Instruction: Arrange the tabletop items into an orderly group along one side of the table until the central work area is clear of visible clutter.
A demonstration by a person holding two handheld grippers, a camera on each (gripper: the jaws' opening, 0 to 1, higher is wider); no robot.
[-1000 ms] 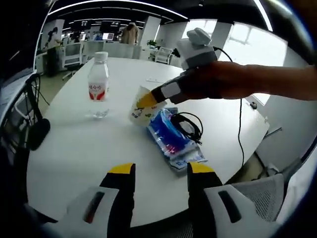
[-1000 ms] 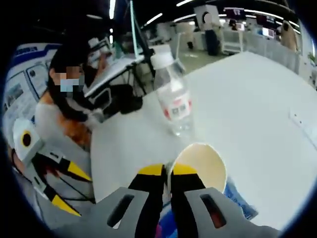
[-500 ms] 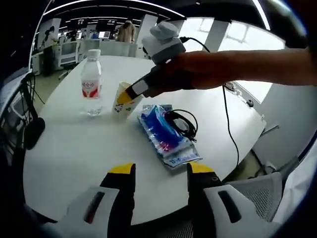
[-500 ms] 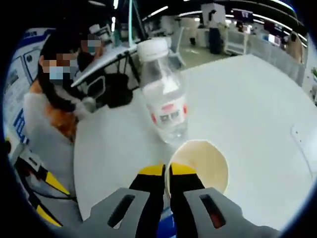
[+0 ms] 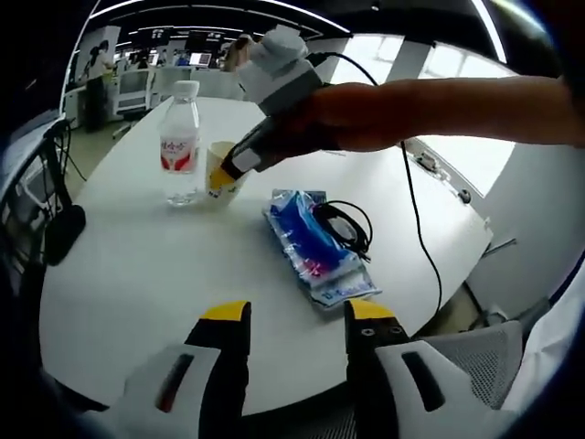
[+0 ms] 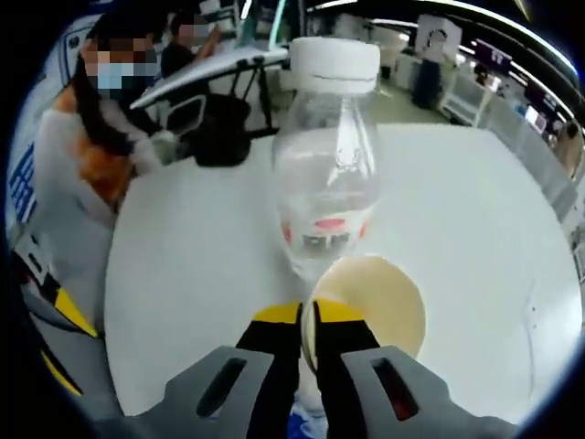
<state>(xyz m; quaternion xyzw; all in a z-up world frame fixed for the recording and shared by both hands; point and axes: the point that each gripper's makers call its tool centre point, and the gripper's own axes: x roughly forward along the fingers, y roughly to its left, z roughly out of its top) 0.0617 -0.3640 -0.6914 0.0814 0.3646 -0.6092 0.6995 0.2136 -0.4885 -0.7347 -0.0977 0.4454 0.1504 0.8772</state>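
My right tongs [image 6: 305, 315] pinch the rim of the empty cream paper cup [image 6: 367, 306], just beside the clear capped plastic water bottle [image 6: 327, 165] toward the white round tabletop's [image 5: 164, 274] far edge, so a nudge could topple it; my left tongs [image 5: 297, 315] hang released.

A seated person [image 6: 87, 146] at the table's far edge — office desks [image 5: 137, 87] beyond.

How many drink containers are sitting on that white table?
2. A clear water bottle stands toward the far left, and a paper cup sits right beside it, pinched at its rim by the right claw. Others could be out of frame.
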